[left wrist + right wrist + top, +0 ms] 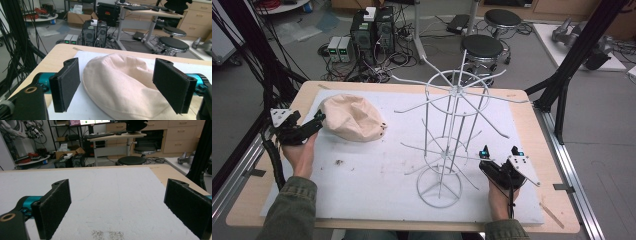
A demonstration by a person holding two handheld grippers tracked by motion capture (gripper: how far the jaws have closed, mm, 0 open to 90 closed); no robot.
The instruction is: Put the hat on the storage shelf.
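Cloth cap (352, 118) lies on the desk (532, 125) left of the wire rack (452, 135), just ahead of the left gripper (314, 122), whose jaws are released; the right gripper (499, 152) gapes too, grasping nothing.

Cream cloth hat (352, 117), crumpled, table's far-left.

The left gripper (318, 119) is held in the left hand (301, 150) near the left table side, its jaws wide apart. The right gripper (499, 151) sits in the right hand (498, 192), jaws also wide apart, pointing forward.
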